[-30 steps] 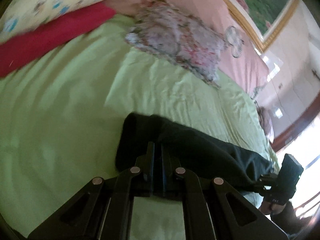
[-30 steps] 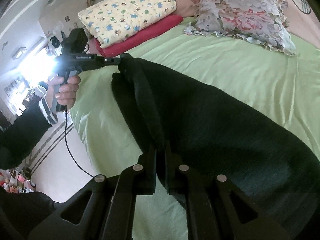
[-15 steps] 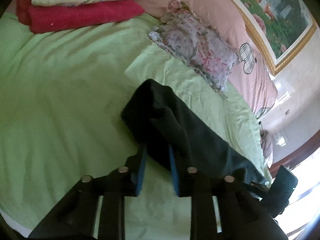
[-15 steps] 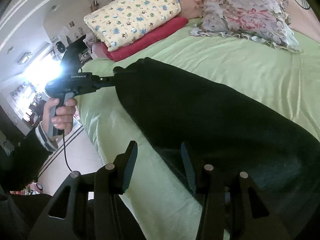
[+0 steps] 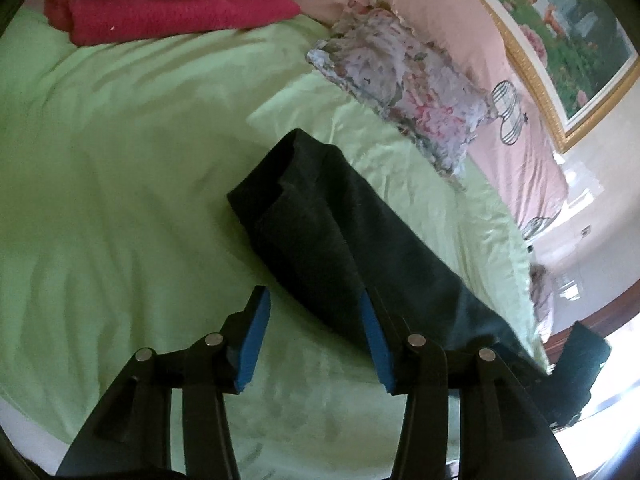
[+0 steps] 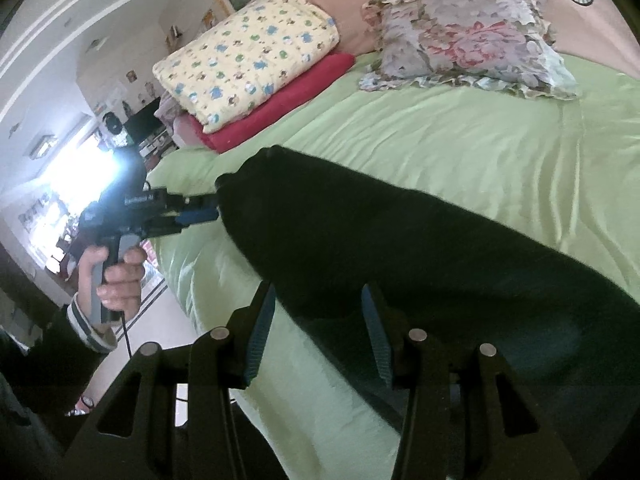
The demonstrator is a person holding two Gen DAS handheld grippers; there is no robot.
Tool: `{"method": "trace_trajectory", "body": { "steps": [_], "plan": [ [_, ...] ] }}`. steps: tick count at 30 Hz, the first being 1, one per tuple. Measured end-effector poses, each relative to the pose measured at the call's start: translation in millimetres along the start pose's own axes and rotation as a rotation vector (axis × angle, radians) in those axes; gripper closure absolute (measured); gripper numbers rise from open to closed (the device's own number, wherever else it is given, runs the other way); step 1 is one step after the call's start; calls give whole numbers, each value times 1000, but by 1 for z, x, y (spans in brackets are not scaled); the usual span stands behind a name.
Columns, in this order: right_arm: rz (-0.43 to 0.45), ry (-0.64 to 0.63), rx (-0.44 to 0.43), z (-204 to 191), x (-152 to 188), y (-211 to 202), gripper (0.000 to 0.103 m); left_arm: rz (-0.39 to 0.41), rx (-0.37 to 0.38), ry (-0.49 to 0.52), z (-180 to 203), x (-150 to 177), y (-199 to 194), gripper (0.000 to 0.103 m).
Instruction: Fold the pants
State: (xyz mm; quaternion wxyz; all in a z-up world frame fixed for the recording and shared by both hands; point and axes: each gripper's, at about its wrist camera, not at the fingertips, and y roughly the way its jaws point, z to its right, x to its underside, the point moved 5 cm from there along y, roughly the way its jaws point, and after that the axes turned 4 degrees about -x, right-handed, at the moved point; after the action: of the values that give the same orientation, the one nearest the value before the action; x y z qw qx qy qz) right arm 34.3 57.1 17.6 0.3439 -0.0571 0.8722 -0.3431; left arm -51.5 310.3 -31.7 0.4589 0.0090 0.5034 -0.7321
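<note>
We have the pants (image 5: 344,240) lying as a long dark strip across the green sheet (image 5: 120,200), one end doubled over near the pillow (image 5: 404,92). Our left gripper (image 5: 312,340) has just been opening; its jaws stand apart over that end, cloth between them but not pinched. Our right gripper (image 6: 316,340) stands parted the same way, gripping nothing. The fabric looks soft, thick and limp, so it will likely sag; we judge the layered end corners the best hold.
</note>
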Motion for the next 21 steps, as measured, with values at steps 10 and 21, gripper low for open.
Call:
{"method": "trace_trajectory", "body": {
  "steps": [10,21],
  "plan": [
    [39,49,63,22,-23,-7,56,-19,-15,-26,-14,-10,18,55],
    [37,254,51,76,-62,10,56,-23,-32,13,-16,-14,31,56]
  ]
}}
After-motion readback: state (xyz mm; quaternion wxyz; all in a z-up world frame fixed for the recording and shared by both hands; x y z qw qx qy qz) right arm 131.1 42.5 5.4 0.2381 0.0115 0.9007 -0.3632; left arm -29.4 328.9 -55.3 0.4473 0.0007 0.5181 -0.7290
